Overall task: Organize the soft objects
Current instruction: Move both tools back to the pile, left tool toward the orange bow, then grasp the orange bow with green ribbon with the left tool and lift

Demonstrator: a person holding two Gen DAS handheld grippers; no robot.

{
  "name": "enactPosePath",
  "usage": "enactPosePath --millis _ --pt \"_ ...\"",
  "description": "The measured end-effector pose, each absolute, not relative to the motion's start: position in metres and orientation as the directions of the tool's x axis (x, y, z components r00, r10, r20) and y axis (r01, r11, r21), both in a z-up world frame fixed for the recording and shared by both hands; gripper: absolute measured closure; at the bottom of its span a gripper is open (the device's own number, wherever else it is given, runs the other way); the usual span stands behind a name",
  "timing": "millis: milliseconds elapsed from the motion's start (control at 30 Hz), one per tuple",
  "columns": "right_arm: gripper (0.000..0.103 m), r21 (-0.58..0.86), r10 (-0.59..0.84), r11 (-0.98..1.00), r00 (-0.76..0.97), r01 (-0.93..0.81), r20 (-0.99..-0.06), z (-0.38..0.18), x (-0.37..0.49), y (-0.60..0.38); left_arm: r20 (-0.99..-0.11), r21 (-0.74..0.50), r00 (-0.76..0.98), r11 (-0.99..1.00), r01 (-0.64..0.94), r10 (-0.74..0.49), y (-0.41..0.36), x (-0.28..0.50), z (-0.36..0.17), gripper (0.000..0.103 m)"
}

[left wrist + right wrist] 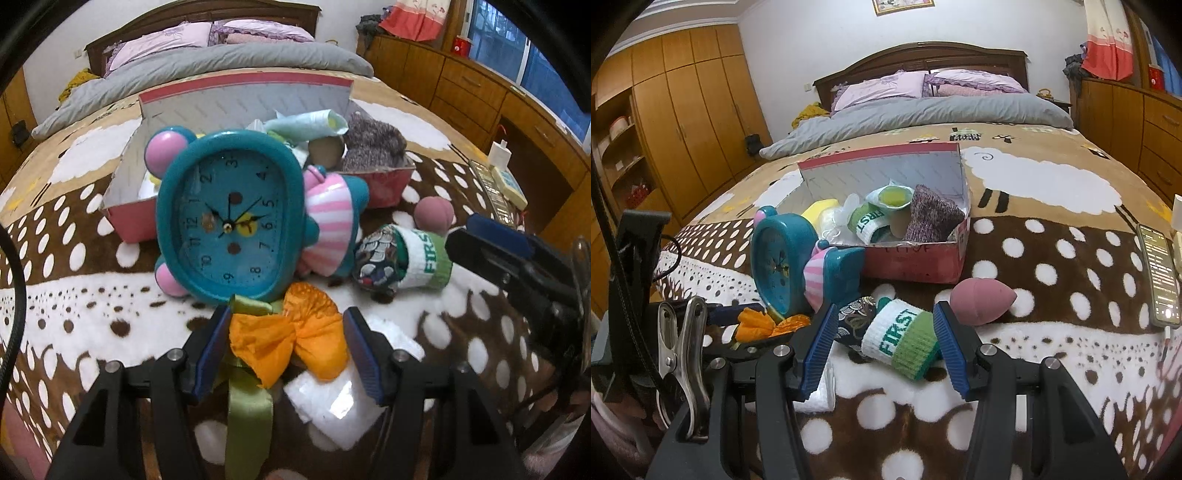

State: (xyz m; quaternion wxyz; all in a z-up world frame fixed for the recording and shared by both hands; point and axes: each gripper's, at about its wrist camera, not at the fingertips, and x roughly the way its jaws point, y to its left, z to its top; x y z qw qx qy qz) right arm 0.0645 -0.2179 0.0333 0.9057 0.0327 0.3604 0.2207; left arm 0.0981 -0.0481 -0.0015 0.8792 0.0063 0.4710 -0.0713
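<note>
An orange bow with a green ribbon lies on the spotted blanket between the open fingers of my left gripper; it also shows in the right wrist view. A rolled sock marked FIRST lies between the open fingers of my right gripper; it shows in the left wrist view too. A pink box behind holds several soft items, among them a knitted piece. A pink sponge egg lies to the right of the sock.
A teal alarm clock stands in front of the box, close behind the bow. A white packet lies under my left gripper. A phone lies at the bed's right edge. Pillows and a grey duvet lie at the far end.
</note>
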Motion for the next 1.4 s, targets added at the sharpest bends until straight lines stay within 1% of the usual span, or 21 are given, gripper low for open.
enactPosePath --millis 267,333,400,433,467,500,633,667,733,933,1000,1067,1133,1267,1400 --pt "0.048 0.203 0.418 0.9 0.633 -0.385 -0.652 0.031 0.057 -0.213 -0.841 -0.076 0.524 0.989 0.128 -0.132 -0.046 0.096 -0.013 0.038" --pt "0.048 0.199 0.418 0.899 0.629 -0.39 -0.656 0.03 0.055 -0.212 -0.85 -0.065 0.512 0.99 0.127 -0.122 -0.048 0.097 -0.02 0.038" --pt "0.048 0.195 0.416 0.899 0.625 -0.393 -0.66 0.029 0.052 -0.211 -0.844 -0.047 0.525 0.991 0.126 -0.107 -0.049 0.096 -0.022 0.041" --pt "0.048 0.193 0.415 0.899 0.624 -0.393 -0.662 0.028 0.051 -0.211 -0.841 -0.041 0.531 0.991 0.128 -0.103 -0.05 0.095 -0.021 0.044" --pt "0.048 0.19 0.413 0.899 0.623 -0.393 -0.665 0.028 0.05 -0.21 -0.839 -0.036 0.535 0.991 0.129 -0.1 -0.05 0.095 -0.021 0.049" --pt "0.048 0.187 0.41 0.9 0.621 -0.393 -0.667 0.027 0.049 -0.21 -0.839 -0.031 0.536 0.991 0.129 -0.096 -0.051 0.095 -0.021 0.052" --pt "0.048 0.179 0.402 0.902 0.617 -0.392 -0.676 0.026 0.047 -0.209 -0.832 -0.022 0.548 0.992 0.124 -0.087 -0.048 0.093 -0.021 0.07" --pt "0.048 0.178 0.401 0.903 0.616 -0.391 -0.678 0.025 0.047 -0.208 -0.831 -0.025 0.549 0.992 0.122 -0.088 -0.047 0.092 -0.02 0.072" --pt "0.048 0.174 0.398 0.903 0.614 -0.392 -0.682 0.025 0.046 -0.207 -0.829 -0.043 0.55 0.992 0.116 -0.1 -0.043 0.091 -0.019 0.073" --pt "0.048 0.164 0.395 0.902 0.61 -0.399 -0.687 0.025 0.044 -0.203 -0.822 -0.053 0.557 0.99 0.129 -0.117 -0.043 0.088 -0.015 0.073" --pt "0.048 0.164 0.394 0.903 0.609 -0.398 -0.688 0.025 0.044 -0.203 -0.812 -0.062 0.567 0.987 0.148 -0.136 -0.044 0.086 -0.011 0.07" --pt "0.048 0.168 0.395 0.903 0.609 -0.395 -0.688 0.025 0.044 -0.205 -0.802 -0.071 0.576 0.984 0.165 -0.155 -0.046 0.083 -0.008 0.062" --pt "0.048 0.173 0.394 0.904 0.609 -0.39 -0.688 0.025 0.044 -0.208 -0.789 -0.074 0.59 0.98 0.186 -0.171 -0.049 0.083 -0.005 0.06" --pt "0.048 0.185 0.394 0.907 0.608 -0.378 -0.689 0.024 0.046 -0.215 -0.779 -0.057 0.602 0.976 0.21 -0.175 -0.058 0.088 -0.005 0.06" --pt "0.048 0.195 0.391 0.911 0.607 -0.364 -0.692 0.021 0.049 -0.221 -0.775 -0.08 0.602 0.974 0.21 -0.193 -0.062 0.098 -0.007 0.06"
